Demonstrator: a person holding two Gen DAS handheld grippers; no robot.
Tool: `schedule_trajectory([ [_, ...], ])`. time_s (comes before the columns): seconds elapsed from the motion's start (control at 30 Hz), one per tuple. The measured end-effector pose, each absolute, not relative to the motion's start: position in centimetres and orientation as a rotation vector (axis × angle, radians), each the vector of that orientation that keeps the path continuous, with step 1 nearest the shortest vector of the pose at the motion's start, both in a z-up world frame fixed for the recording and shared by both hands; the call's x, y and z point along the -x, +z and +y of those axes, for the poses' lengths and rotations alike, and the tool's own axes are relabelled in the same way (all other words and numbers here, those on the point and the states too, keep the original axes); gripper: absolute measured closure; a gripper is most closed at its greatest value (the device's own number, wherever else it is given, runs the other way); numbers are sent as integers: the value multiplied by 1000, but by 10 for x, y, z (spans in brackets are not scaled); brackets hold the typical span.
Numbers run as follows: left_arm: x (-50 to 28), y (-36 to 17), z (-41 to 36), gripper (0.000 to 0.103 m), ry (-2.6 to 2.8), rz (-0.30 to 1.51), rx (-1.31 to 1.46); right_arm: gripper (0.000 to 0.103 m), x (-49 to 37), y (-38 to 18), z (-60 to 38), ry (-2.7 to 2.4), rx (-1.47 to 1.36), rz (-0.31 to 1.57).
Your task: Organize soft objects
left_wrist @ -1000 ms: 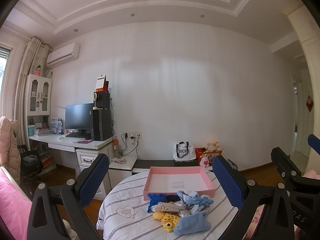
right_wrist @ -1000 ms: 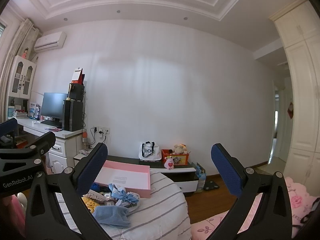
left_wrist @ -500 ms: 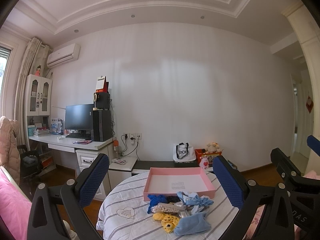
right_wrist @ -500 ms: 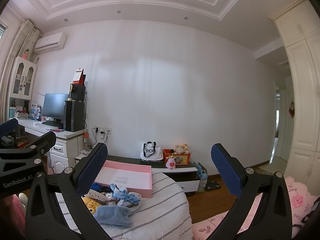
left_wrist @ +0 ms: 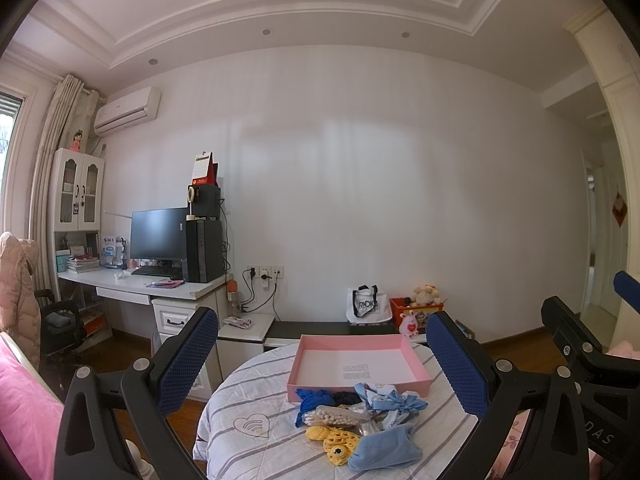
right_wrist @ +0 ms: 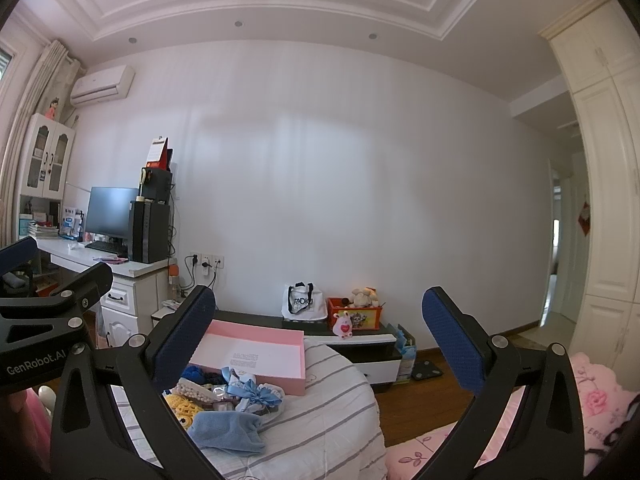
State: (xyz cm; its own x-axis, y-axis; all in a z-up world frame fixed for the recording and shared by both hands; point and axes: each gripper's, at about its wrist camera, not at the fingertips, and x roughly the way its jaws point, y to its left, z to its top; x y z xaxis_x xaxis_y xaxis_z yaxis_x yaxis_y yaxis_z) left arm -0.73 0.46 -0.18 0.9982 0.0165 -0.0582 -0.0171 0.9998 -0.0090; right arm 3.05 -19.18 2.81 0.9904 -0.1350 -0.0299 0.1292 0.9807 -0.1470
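Note:
A heap of soft things lies on a round table with a striped cloth: a light blue cloth, a yellow crocheted piece, a dark blue knit, a beaded piece and a blue ribbon bow. Behind the heap sits a pink tray holding only a paper sheet. My left gripper stands open, held above and short of the heap. My right gripper is open too, to the right of the heap. Neither holds anything.
A desk with monitor and computer tower stands at left. A low dark bench against the wall carries a white bag and a red toy box. A pink bed lies right; a doorway opens beyond.
Both views have shifted very slightly; the heap and tray have not moved, and both grippers remain open and empty.

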Motion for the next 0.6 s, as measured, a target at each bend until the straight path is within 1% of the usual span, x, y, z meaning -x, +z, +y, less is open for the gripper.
schedule_trajectory([
  [0.37, 6, -1, 6, 0, 18, 69, 10, 0, -31, 29, -191, -127, 147, 52],
  [0.6, -6, -7, 8, 0, 11, 116, 12, 0, -40, 23, -189, -119, 167, 94],
])
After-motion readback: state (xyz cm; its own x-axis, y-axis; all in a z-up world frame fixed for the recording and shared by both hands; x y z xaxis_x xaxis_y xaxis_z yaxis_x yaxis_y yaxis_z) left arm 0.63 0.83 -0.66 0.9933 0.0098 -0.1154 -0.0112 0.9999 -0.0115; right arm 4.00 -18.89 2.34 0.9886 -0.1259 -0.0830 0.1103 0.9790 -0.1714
